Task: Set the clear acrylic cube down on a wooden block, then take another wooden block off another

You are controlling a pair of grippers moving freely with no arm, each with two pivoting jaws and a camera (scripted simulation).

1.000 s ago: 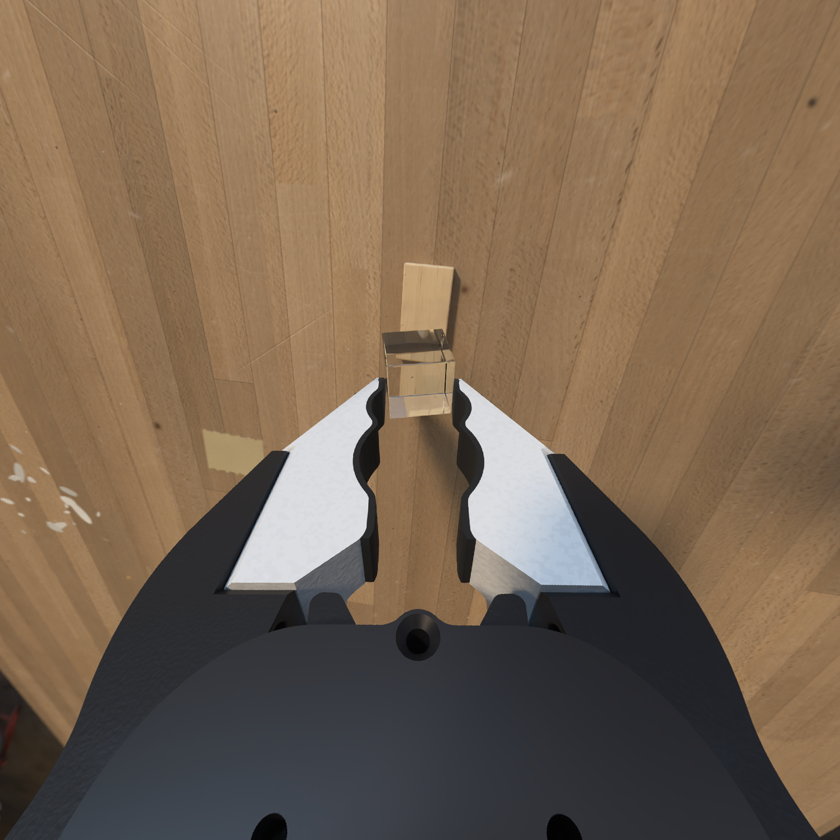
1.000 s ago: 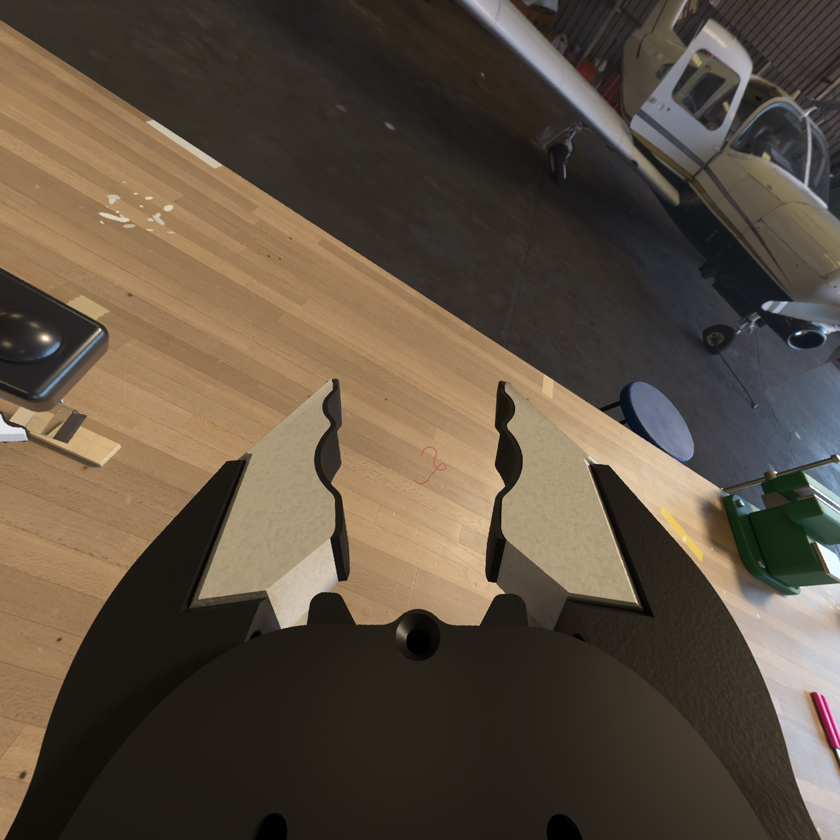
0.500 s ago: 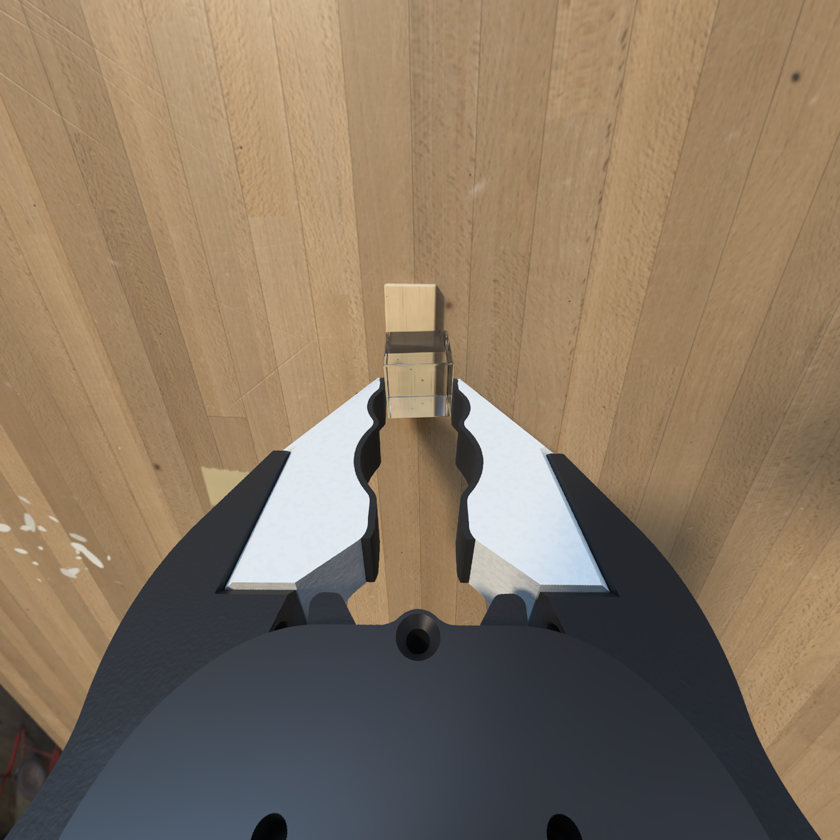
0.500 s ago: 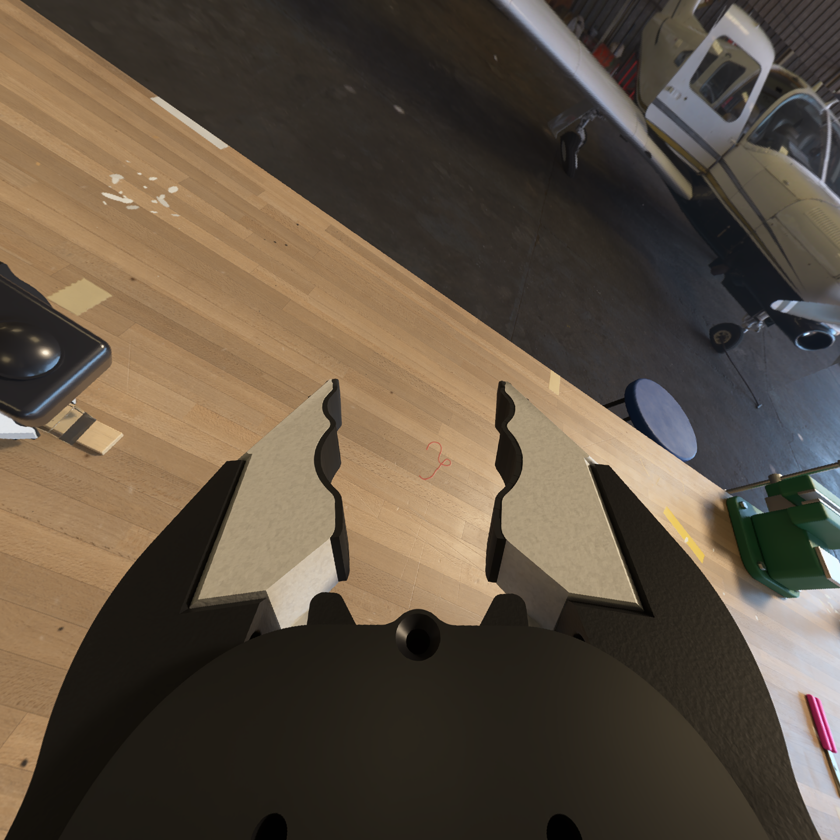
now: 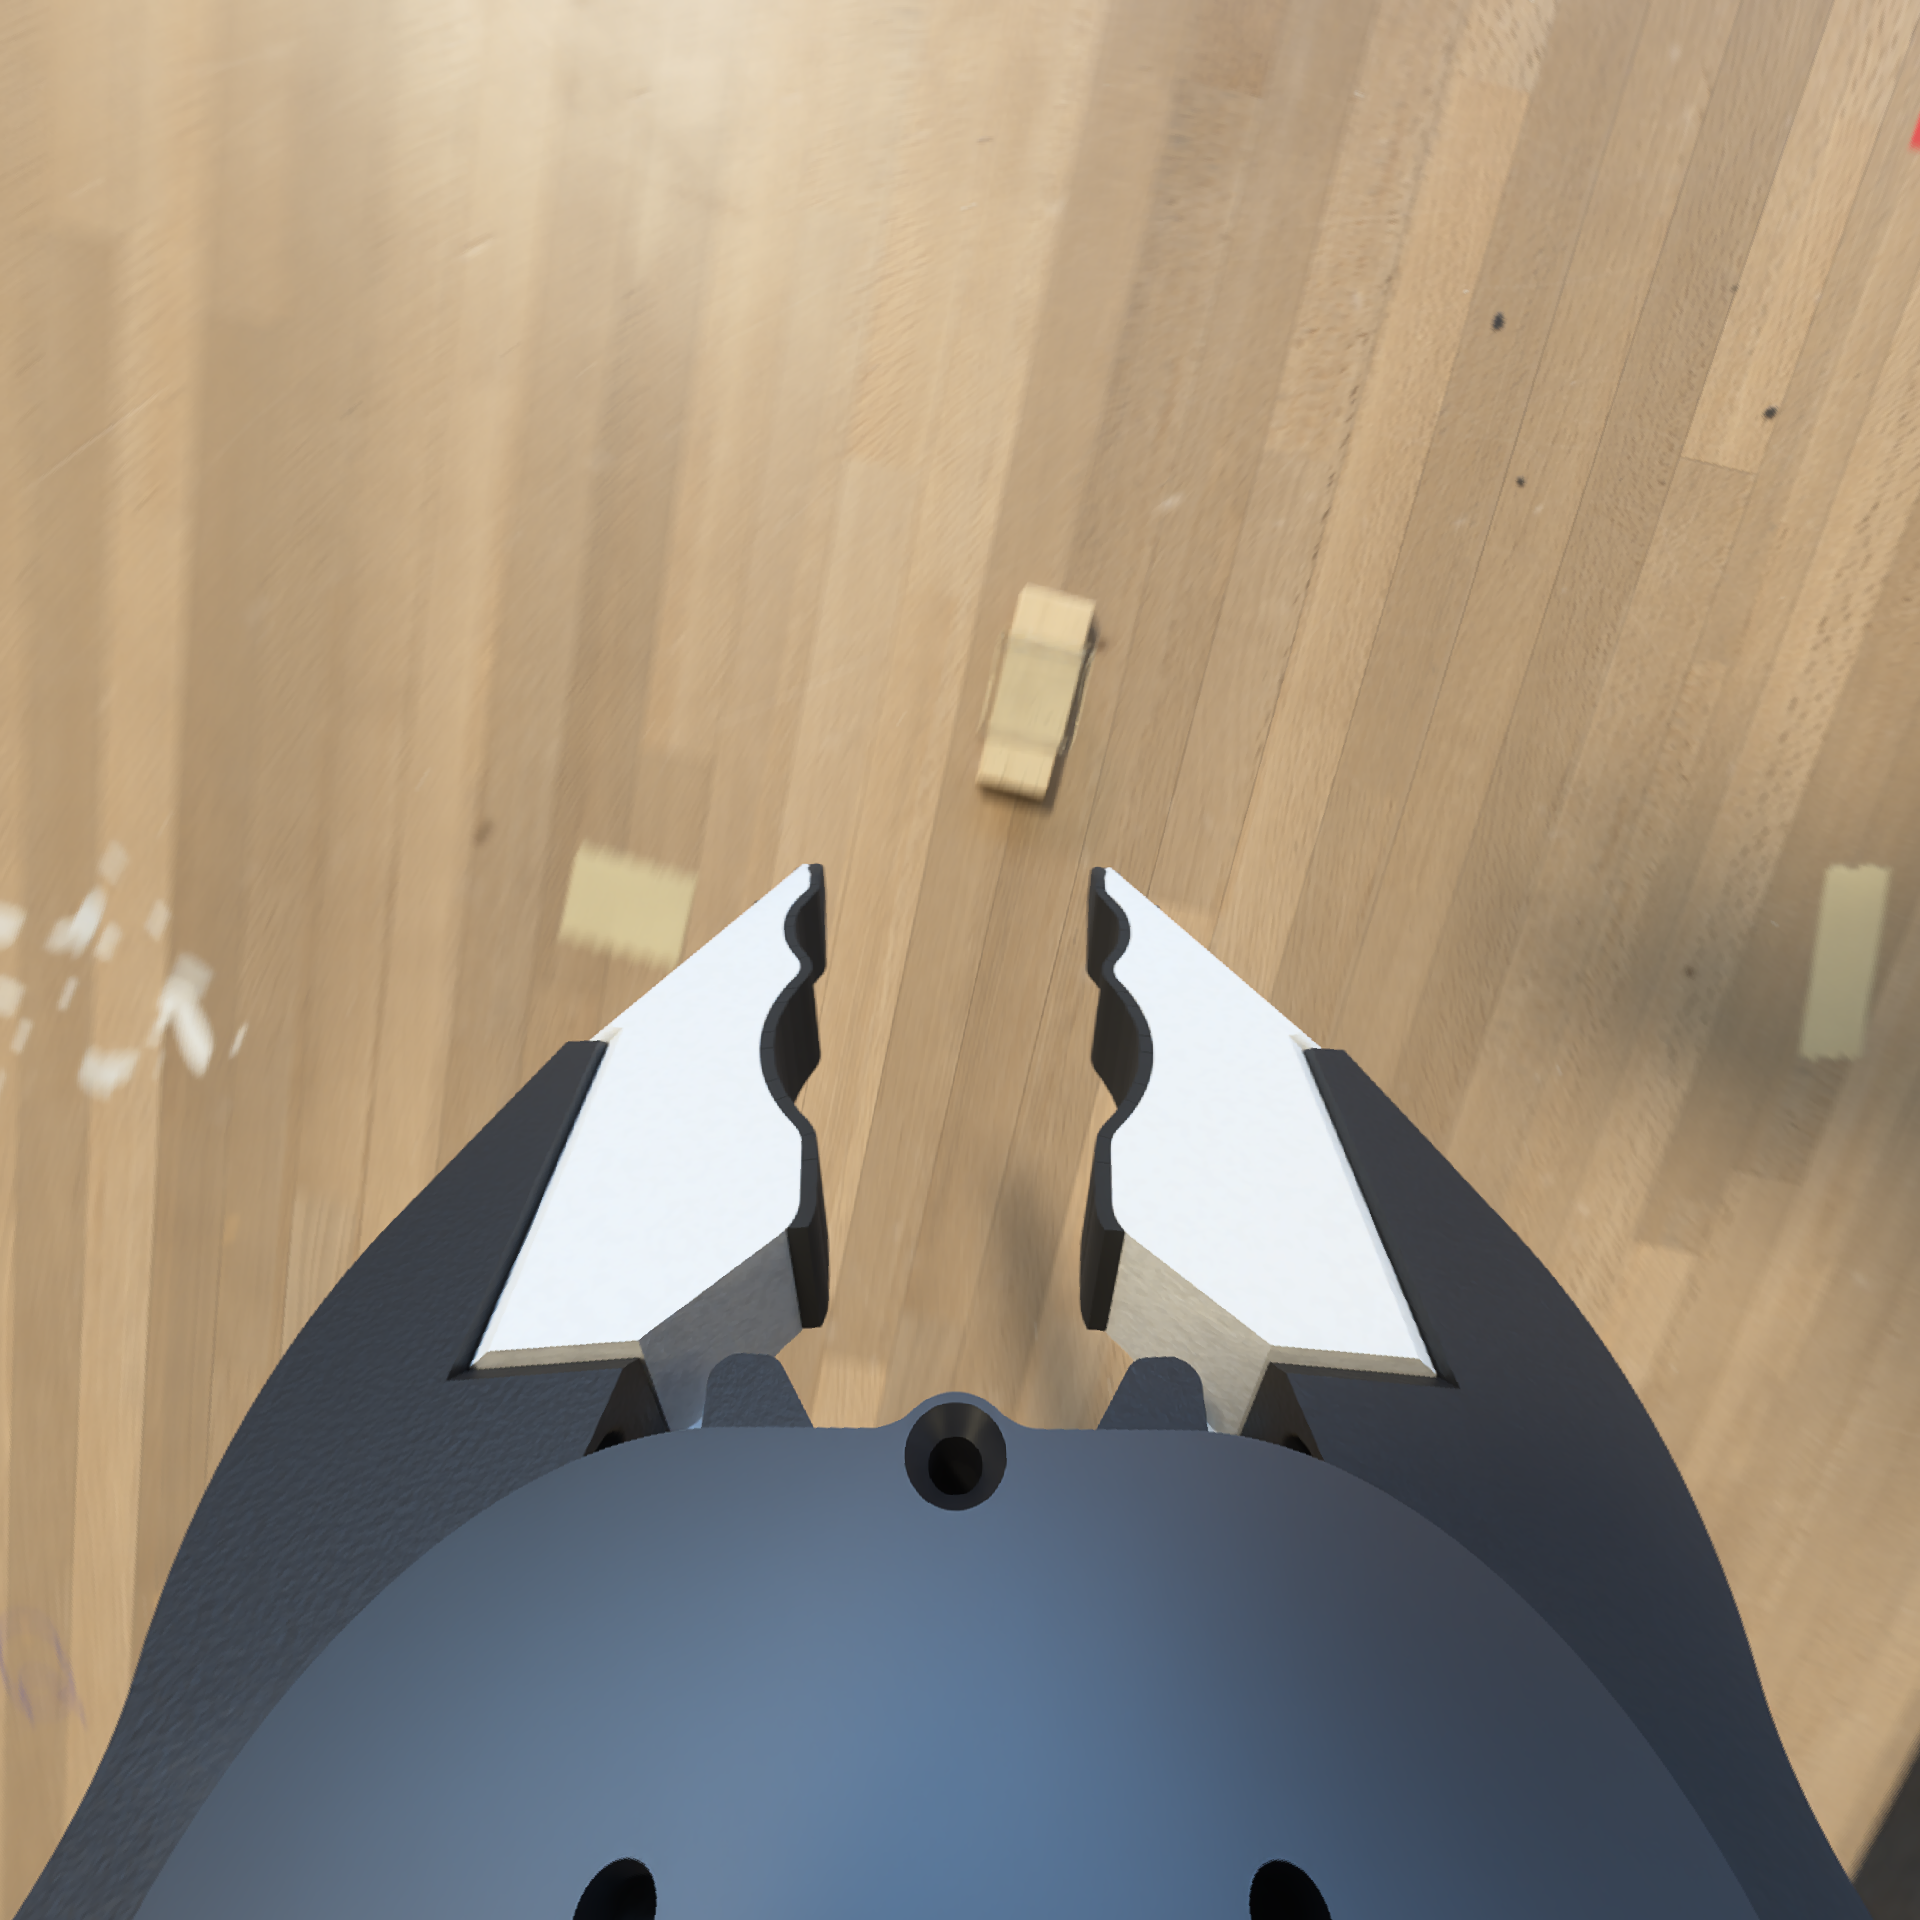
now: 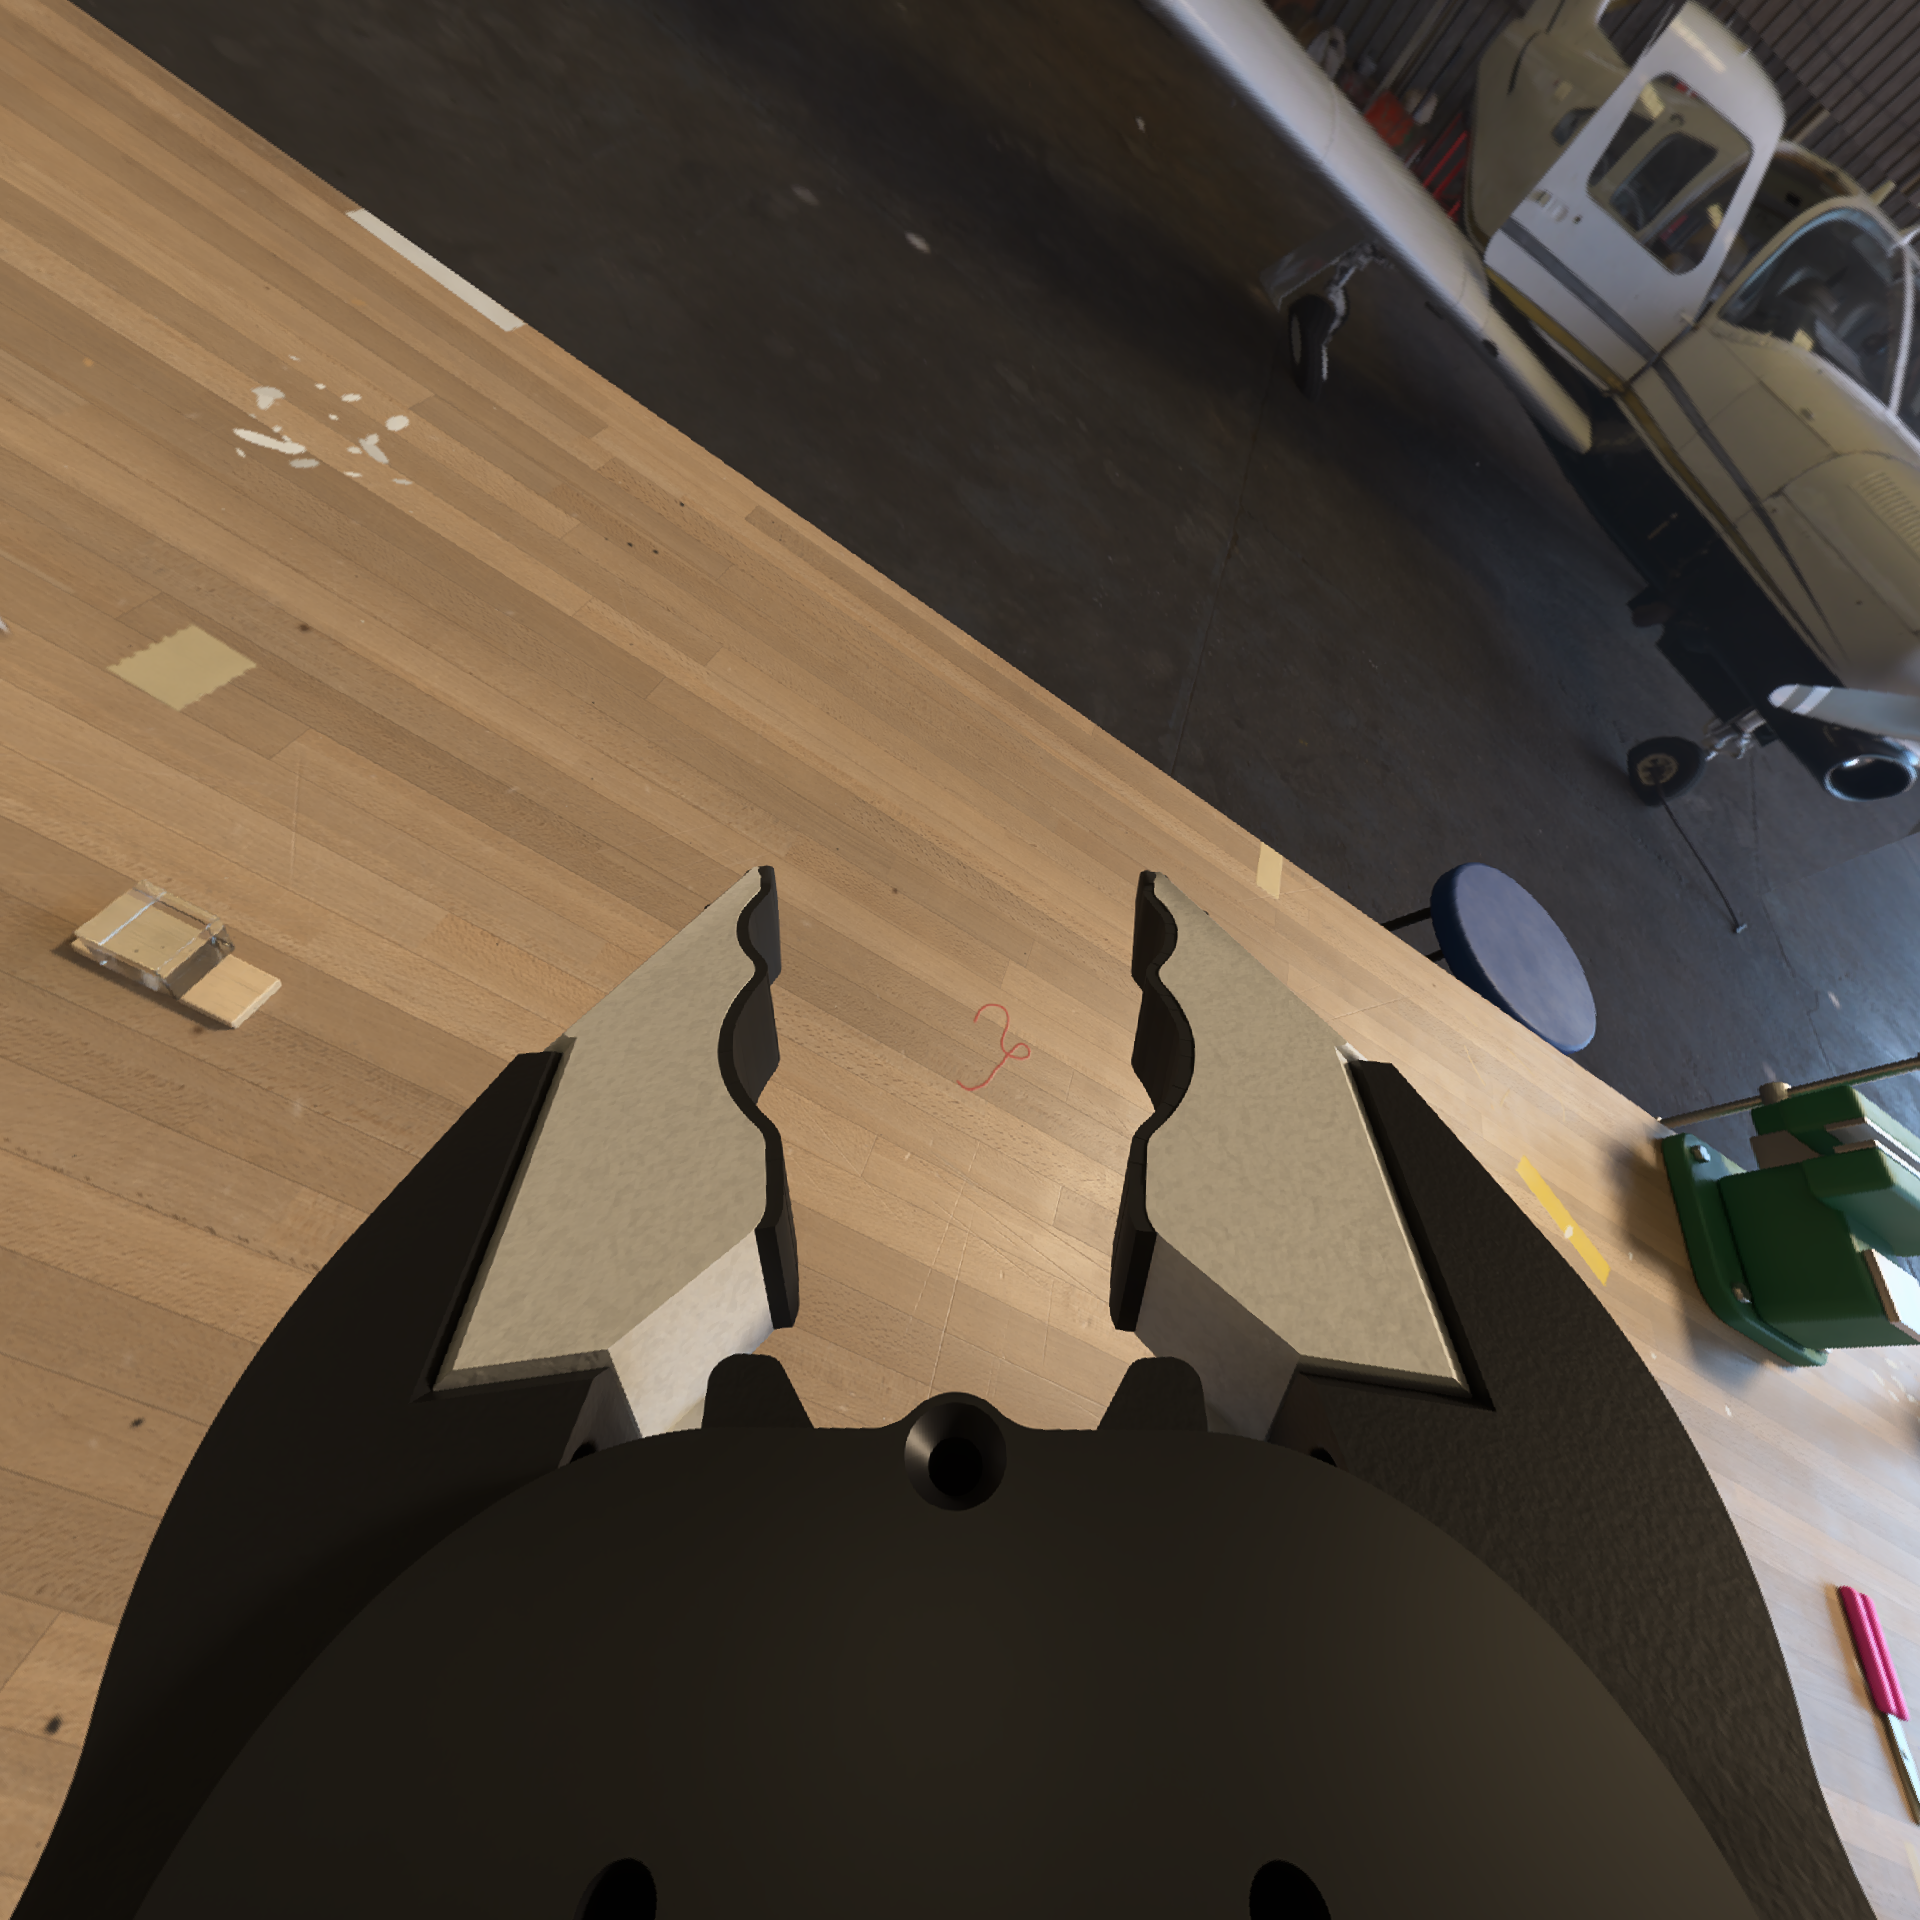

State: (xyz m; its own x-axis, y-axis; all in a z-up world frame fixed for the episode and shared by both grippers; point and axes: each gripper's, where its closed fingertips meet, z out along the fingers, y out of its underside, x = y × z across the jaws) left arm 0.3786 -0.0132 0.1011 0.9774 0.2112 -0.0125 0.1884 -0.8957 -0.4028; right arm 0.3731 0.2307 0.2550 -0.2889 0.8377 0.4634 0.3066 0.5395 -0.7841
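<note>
The clear acrylic cube (image 6: 151, 928) rests on a flat wooden block (image 6: 231, 994) on the table, at the left of the right wrist view; the block's near end sticks out from under it. In the left wrist view the same block (image 5: 1047, 613) lies ahead of the fingertips with the cube (image 5: 1037, 691) on it, blurred. My left gripper (image 5: 956, 883) is open and empty, well back from the cube. My right gripper (image 6: 956, 883) is open and empty above bare table. No other wooden block shows.
The table edge (image 6: 1039, 665) runs diagonally, with dark floor, a blue stool (image 6: 1512, 956) and an aeroplane (image 6: 1662, 260) beyond. A green vise (image 6: 1808, 1236) and a pink pen (image 6: 1875, 1668) lie at the right. Tape patches (image 5: 623, 920) and white paint flecks (image 6: 312, 436) mark the wood.
My left gripper has opened, let go of the cube on the block and drawn back; it has left the right wrist view. The right gripper has hardly moved.
</note>
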